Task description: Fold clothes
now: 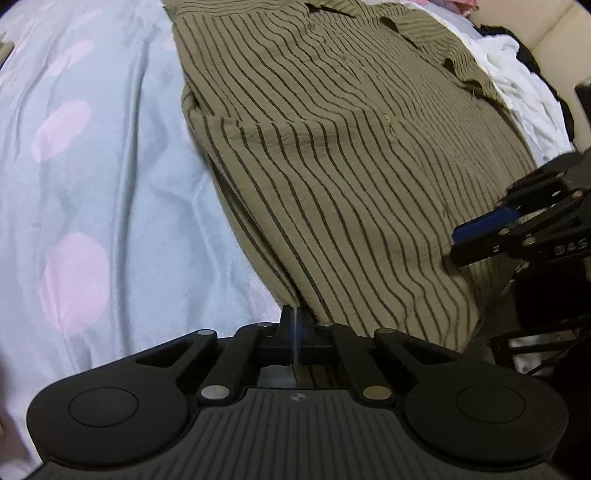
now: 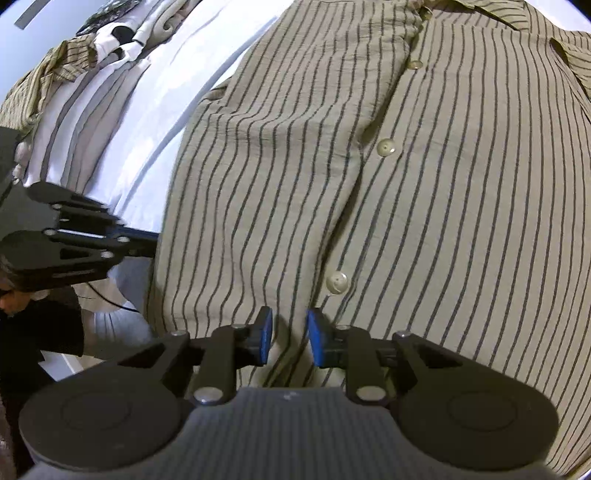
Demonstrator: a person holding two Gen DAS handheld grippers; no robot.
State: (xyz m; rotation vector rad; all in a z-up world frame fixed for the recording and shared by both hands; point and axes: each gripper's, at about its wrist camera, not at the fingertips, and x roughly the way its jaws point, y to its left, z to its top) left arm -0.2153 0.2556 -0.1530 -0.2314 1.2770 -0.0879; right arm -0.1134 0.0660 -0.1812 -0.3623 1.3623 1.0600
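An olive shirt with dark stripes lies spread on the bed, button placket up, collar at the far end. My left gripper is shut on the shirt's near side edge, with fabric pinched between its blue pads. In the right wrist view the same shirt fills the frame, its buttons running up the middle. My right gripper stands open over the lower hem, a ridge of cloth in the gap between the pads. Each gripper shows in the other's view: the right gripper, the left gripper.
A pale blue sheet with pink dots covers the bed left of the shirt. White clothes are heaped at the far right by a cream cushion. A pile with a white striped garment and another olive one lies left.
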